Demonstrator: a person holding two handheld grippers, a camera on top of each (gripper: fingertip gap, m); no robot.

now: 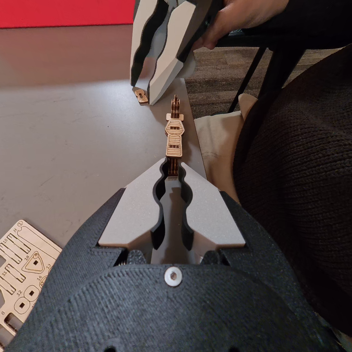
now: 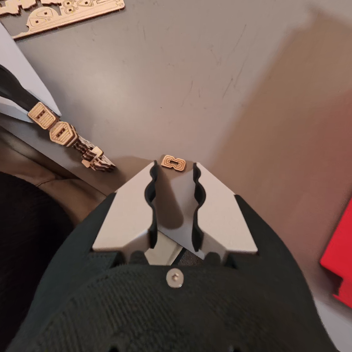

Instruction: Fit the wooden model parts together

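Note:
My left gripper (image 1: 173,166) is shut on the end of a long, part-built wooden model (image 1: 173,137), made of layered strips with ribbed plates on top, and holds it near the table's right edge. The model also shows in the right wrist view (image 2: 62,134). A small flat wooden piece shaped like a figure eight (image 1: 141,96) lies on the grey table (image 1: 76,133). My right gripper (image 2: 174,164) is open, tips down on either side of this piece (image 2: 173,162). In the left wrist view the right gripper (image 1: 142,87) stands over the piece.
A wooden sheet of cut-out parts (image 1: 21,270) lies at the lower left of the left wrist view and at the top left of the right wrist view (image 2: 57,15). A red box (image 1: 64,11) is beyond. A person's hand (image 1: 238,21) and dark-clothed body (image 1: 295,171) are at the table edge.

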